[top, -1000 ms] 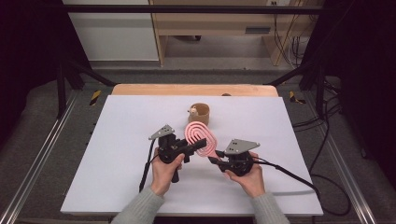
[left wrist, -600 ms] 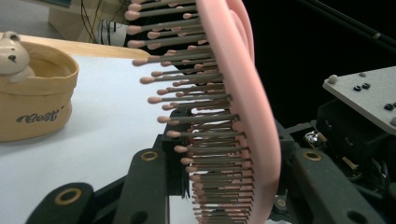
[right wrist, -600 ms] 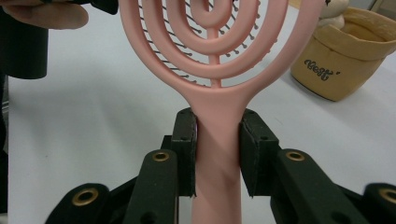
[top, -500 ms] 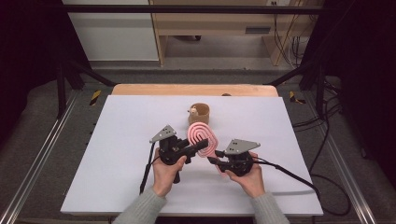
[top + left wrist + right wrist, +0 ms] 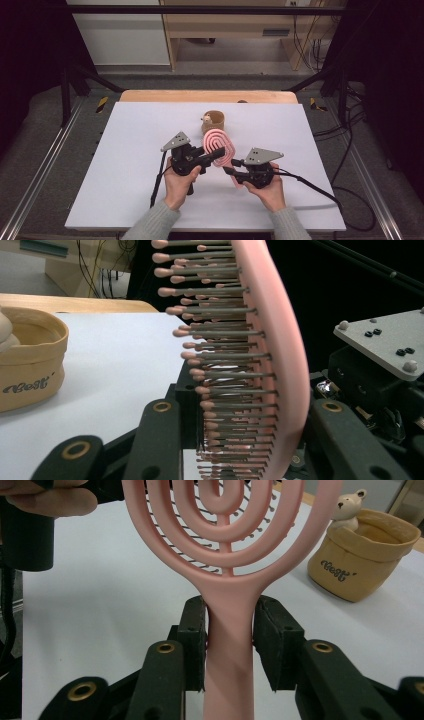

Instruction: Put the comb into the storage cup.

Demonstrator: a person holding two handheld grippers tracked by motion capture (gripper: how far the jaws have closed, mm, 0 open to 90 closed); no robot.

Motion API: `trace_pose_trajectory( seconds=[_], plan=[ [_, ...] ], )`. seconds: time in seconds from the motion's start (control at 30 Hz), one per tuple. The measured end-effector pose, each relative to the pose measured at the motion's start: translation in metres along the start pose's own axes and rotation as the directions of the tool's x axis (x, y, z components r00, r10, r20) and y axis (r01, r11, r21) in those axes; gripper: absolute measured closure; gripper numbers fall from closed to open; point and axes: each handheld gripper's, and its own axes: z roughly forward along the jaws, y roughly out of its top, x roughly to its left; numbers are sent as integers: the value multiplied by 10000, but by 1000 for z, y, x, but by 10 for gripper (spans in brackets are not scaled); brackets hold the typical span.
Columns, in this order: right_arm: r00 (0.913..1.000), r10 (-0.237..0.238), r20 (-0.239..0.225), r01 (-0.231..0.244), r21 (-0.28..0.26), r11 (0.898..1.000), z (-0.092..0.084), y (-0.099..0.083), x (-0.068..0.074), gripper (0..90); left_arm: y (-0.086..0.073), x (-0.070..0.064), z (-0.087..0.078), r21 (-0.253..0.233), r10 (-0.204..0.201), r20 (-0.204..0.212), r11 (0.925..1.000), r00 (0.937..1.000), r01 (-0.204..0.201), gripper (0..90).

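Pink hairbrush held above white table, left gripper clamped on its head, right gripper around its handle, jaws just opening, small gap one side, tan pot near behind.

Light falls evenly from above on the white table; the surroundings are dark, near parts slightly blurred.

Pretty dim all round. White table mid-frame on a wooden top, grey floor either side, pale wooden bench up top, cables tangled upper right, black frame bars.
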Motion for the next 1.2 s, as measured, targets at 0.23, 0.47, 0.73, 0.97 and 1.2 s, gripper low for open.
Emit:
trace_pose_trajectory(
  seconds=[0.23,0.47,0.73,0.97,1.2],
  plan=[
    [10000,93,-24,-94,-338,9994,-7,3,-1,587,7,-2,-2,-121,141,-166,9998,9998,-143,627],
    [9989,464,-80,-469,-871,9951,-15,4,-6,444,17,-3,-5,-168,556,-568,9983,9968,-567,627],
    [9924,1096,568,-991,-1631,9816,-27,-3,-22,192,27,1,-11,-27,1004,-1084,9948,9890,-1013,627],
    [9838,1577,855,-1425,-1616,9765,-29,-14,-32,72,35,5,-16,-20,1168,-1310,9930,9845,-1180,626],
    [9744,2017,989,-1888,-1258,9739,-34,-22,-39,35,47,5,-21,-150,1229,-1411,9919,9823,-1262,626]
  ],
)
